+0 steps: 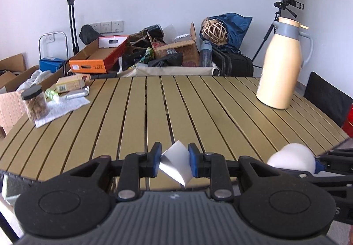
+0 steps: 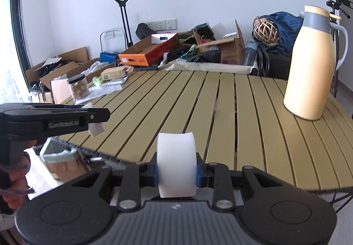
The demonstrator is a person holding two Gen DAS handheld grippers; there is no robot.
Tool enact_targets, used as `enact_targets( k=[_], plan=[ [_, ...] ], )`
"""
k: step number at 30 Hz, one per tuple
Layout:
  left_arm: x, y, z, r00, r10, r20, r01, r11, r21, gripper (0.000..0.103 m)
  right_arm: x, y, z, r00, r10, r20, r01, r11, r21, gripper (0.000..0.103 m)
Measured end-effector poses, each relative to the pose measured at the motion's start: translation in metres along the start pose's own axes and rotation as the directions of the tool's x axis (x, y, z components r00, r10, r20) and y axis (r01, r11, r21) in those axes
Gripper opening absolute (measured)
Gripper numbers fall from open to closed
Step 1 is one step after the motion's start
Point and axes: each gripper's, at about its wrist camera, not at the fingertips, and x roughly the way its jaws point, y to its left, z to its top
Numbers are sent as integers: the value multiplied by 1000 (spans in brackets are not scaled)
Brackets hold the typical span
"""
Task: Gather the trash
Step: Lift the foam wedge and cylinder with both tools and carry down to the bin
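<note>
Left wrist view shows the left gripper (image 1: pixel 174 162) clamped on a folded scrap of paper (image 1: pixel 176 162), pinched between the blue pads (image 1: pixel 193 162), with loose flaps sticking out above and below the fingers. Right wrist view shows the right gripper (image 2: pixel 176 173) squeezing a white foam piece (image 2: pixel 176 163) that bulges well above its fingers. A trash bin (image 2: pixel 58 152) sits below the table (image 2: pixel 242 112) edge, under the left fingers. The paper is held by a thin fold, so a quick swing could let it slip onto the floor. The foam looks springy and could pop out if the grip loosens. The jug (image 2: pixel 313 64) stands well clear.
</note>
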Motion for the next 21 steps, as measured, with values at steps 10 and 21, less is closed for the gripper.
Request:
enact_targets(
  k=[10, 21],
  plan=[
    [-18, 1, -62, 997, -22, -76, 22, 1000, 1, 27, 8, 17, -53, 993, 12, -115, -11, 1000, 4, 28],
    [-1, 10, -118, 980, 0, -200, -1, 1000, -3, 27, 37, 22, -108, 968, 24, -252, -15, 999, 40, 28]
  ],
)
